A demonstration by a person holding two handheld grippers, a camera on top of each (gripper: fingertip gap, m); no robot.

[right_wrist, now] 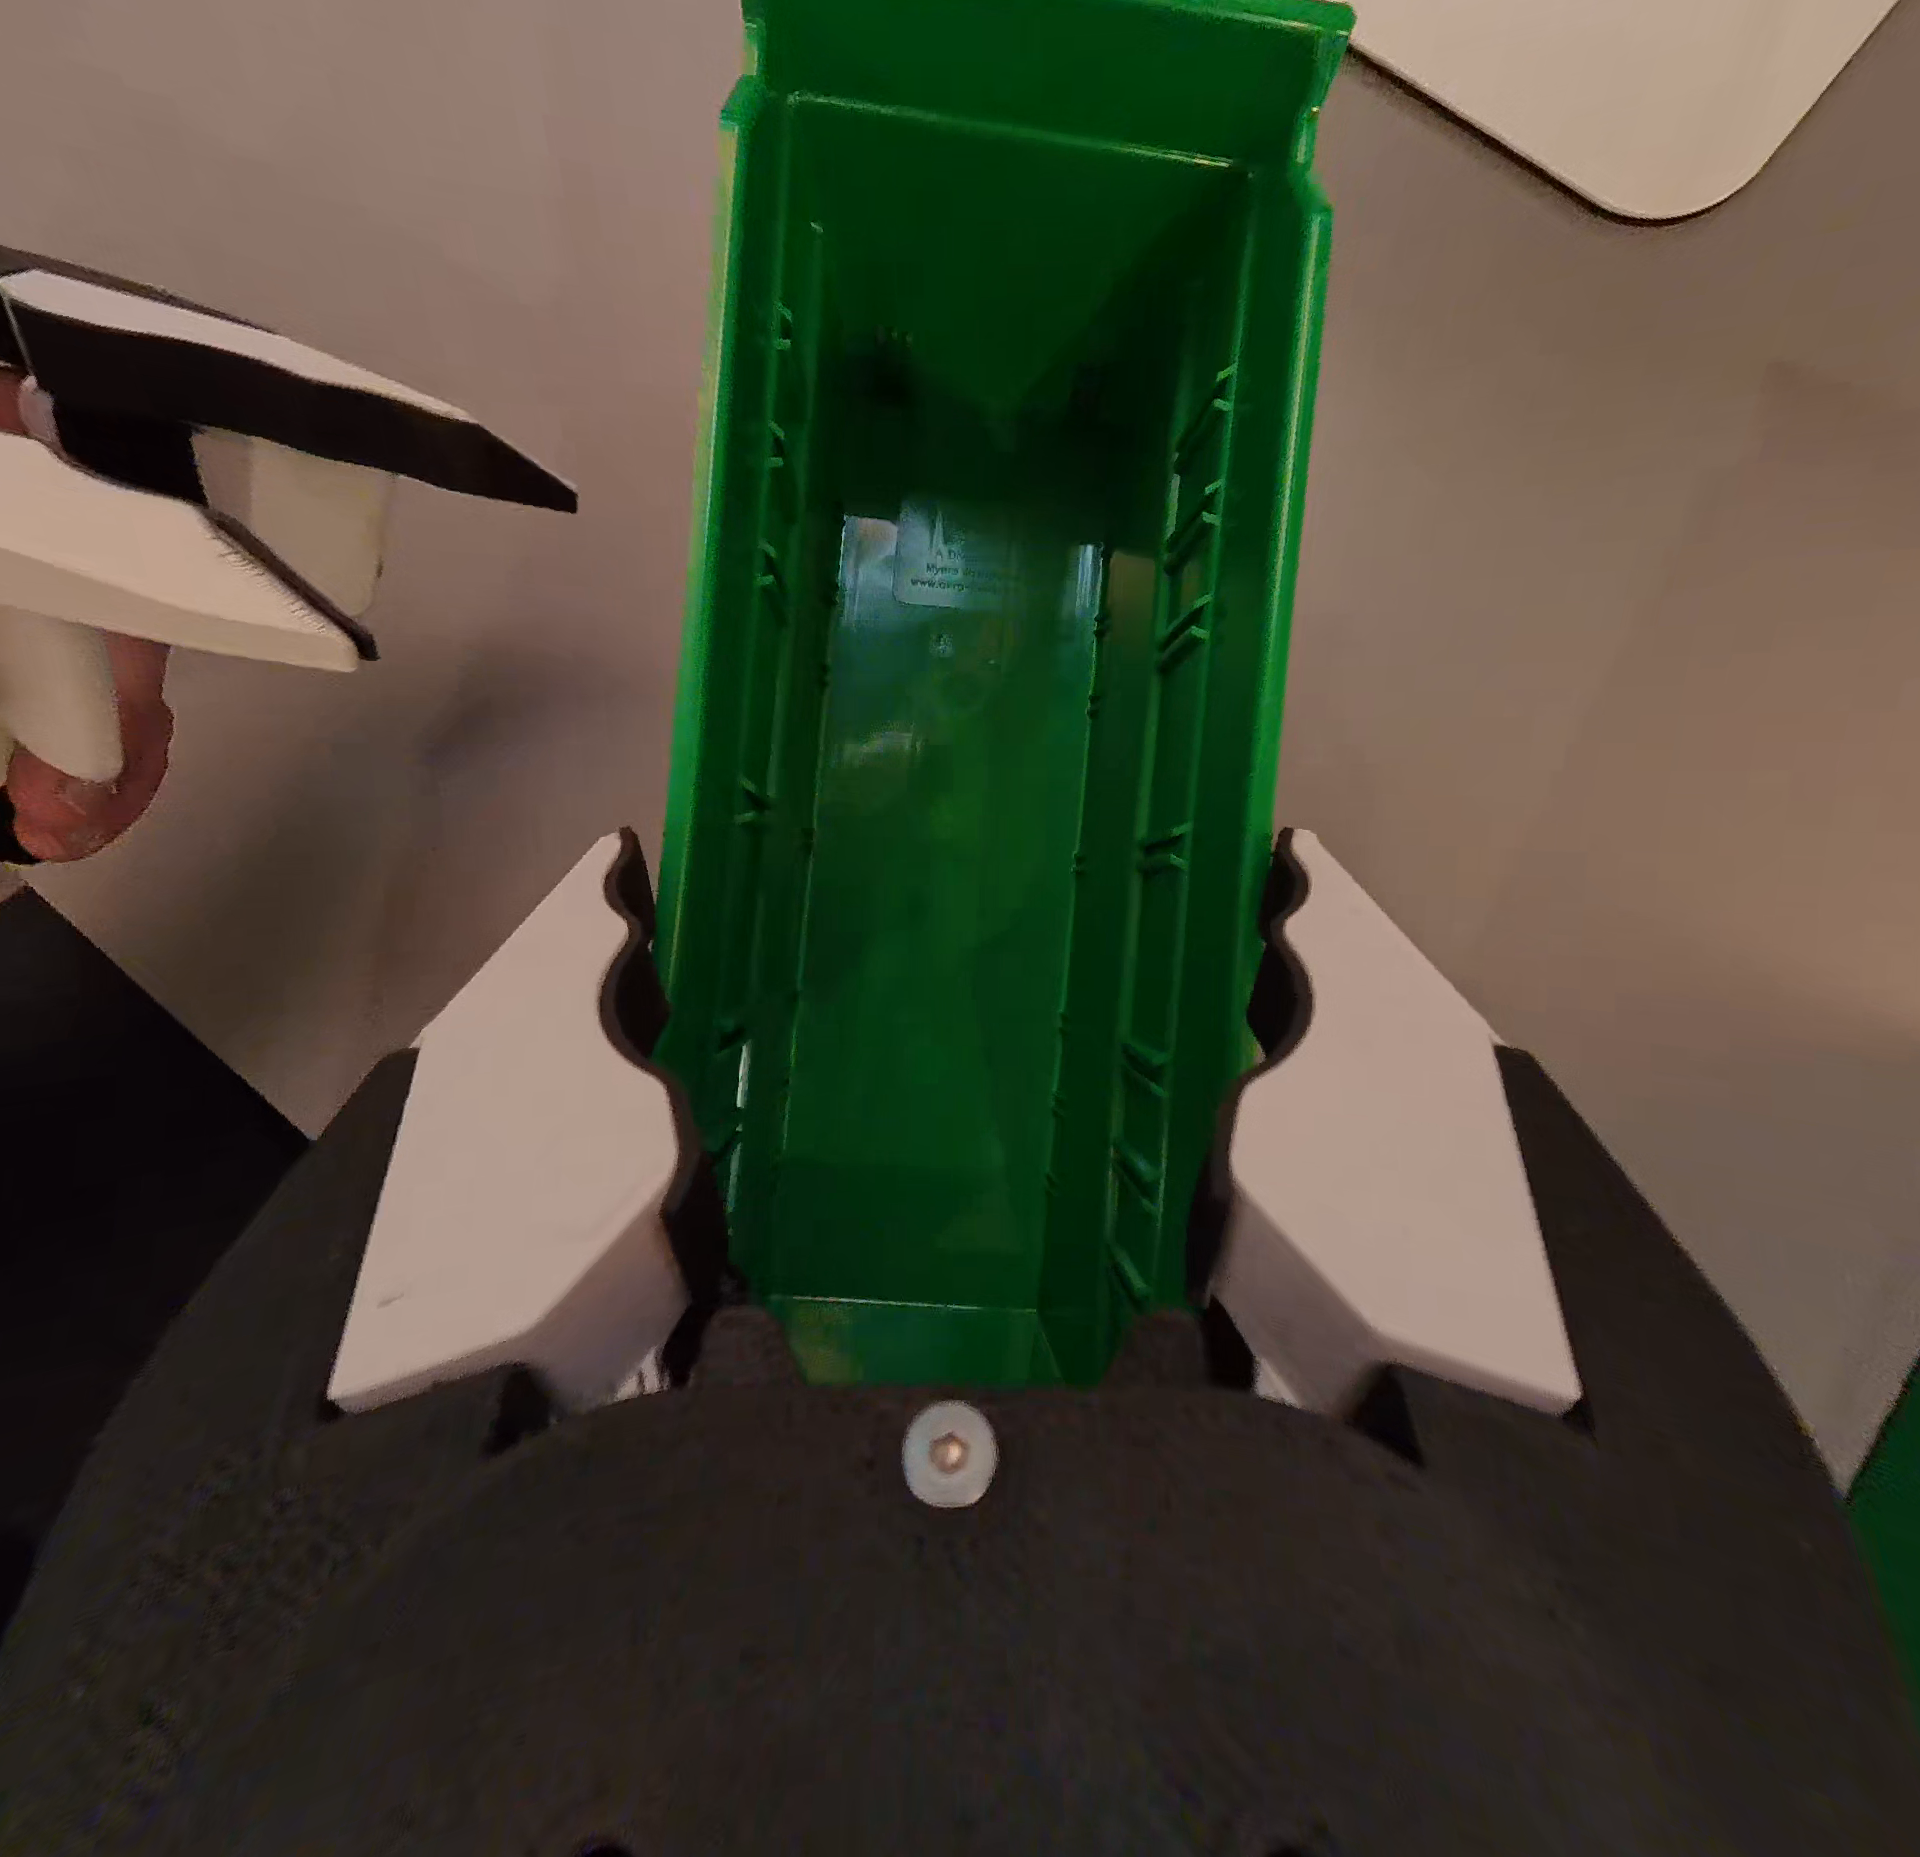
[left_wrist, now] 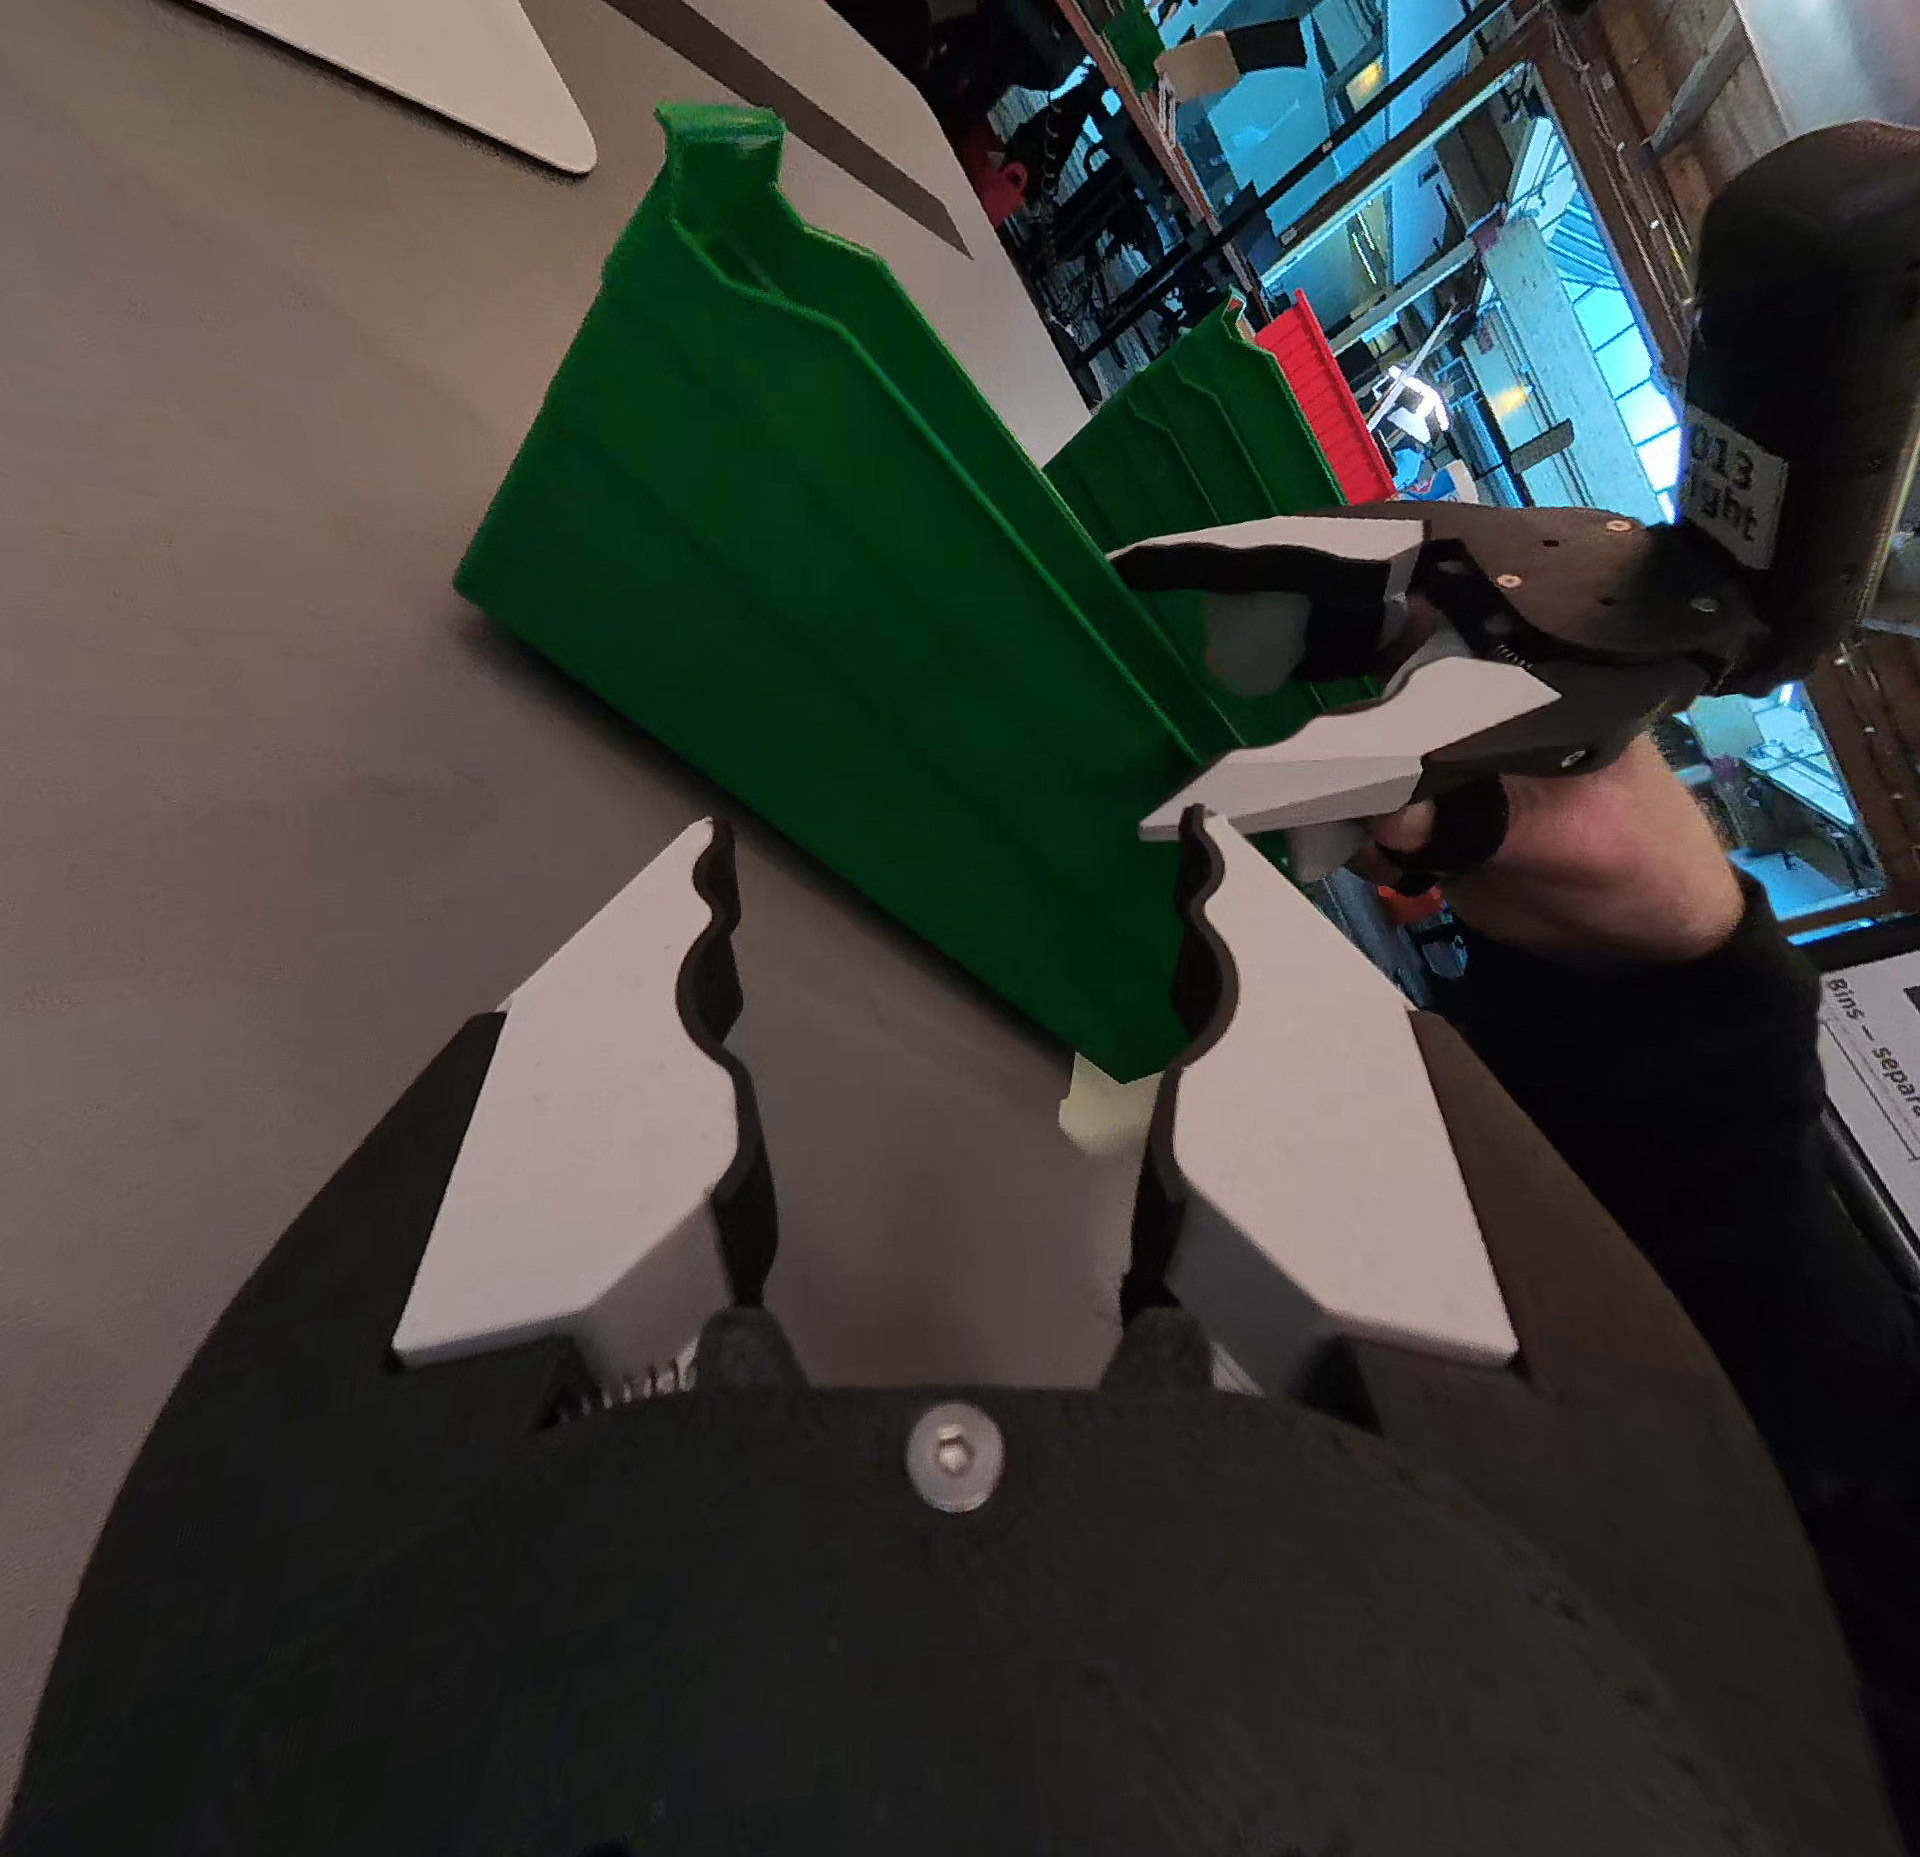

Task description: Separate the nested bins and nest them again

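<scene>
A long green bin (left_wrist: pixel 831 581) lies on the grey table (left_wrist: pixel 229 664), open side toward the right wrist view (right_wrist: pixel 956 768). Its walls look doubled, so I cannot tell if it is one bin or two nested. My right gripper (right_wrist: pixel 956 862) straddles the bin's near end, with a pad pressed on each side wall. It also shows in the left wrist view (left_wrist: pixel 1132 695), clamped on that end. My left gripper (left_wrist: pixel 961 872) is open and empty, just beside the bin's long side. It shows at the left of the right wrist view (right_wrist: pixel 468 581).
A second green bin (left_wrist: pixel 1174 436) and a red bin (left_wrist: pixel 1320 394) stand behind the held one. A flat white plate (left_wrist: pixel 416 41) lies at the table's far side (right_wrist: pixel 1558 72). A printed sheet (left_wrist: pixel 1870 1059) lies at the right edge. Shelving fills the background.
</scene>
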